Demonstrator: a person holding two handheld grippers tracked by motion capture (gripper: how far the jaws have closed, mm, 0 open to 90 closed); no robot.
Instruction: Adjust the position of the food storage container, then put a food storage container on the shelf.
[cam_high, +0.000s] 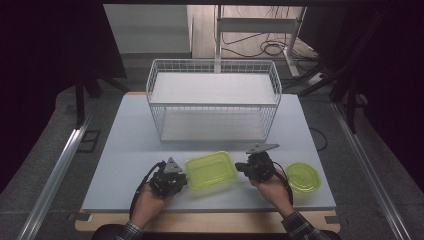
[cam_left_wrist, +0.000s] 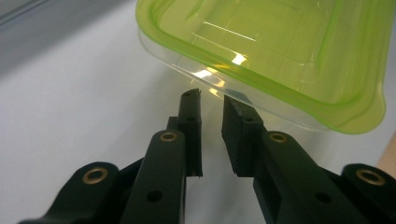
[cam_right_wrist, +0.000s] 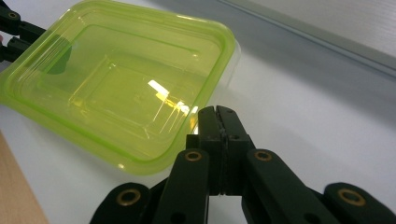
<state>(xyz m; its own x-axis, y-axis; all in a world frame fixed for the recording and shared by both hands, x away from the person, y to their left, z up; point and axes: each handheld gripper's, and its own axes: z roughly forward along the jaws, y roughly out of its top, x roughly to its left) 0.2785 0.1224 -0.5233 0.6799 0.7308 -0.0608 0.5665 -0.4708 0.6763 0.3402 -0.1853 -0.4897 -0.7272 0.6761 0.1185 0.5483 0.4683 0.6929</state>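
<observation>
Centrally low in the frame, the lidded rectangular container (cam_high: 211, 170) looked empty; I flanked it with my left gripper (cam_high: 176, 179) nearly closed and right gripper (cam_high: 247, 167) fully closed, neither holding anything.

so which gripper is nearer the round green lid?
Right. The right gripper sits between the rectangular container and the round green lid; the left gripper is beyond the container's far side.

A white wire basket rack (cam_high: 214, 100) with a flat white shelf stood at the far middle of the pale grey tabletop (cam_high: 120, 145). A round yellow-green plastic lid (cam_high: 302, 177) lay flat near the table's right front corner. Black cables (cam_high: 260, 49) coiled on the wooden floor behind, beside a white metal stand (cam_high: 260, 25).
</observation>
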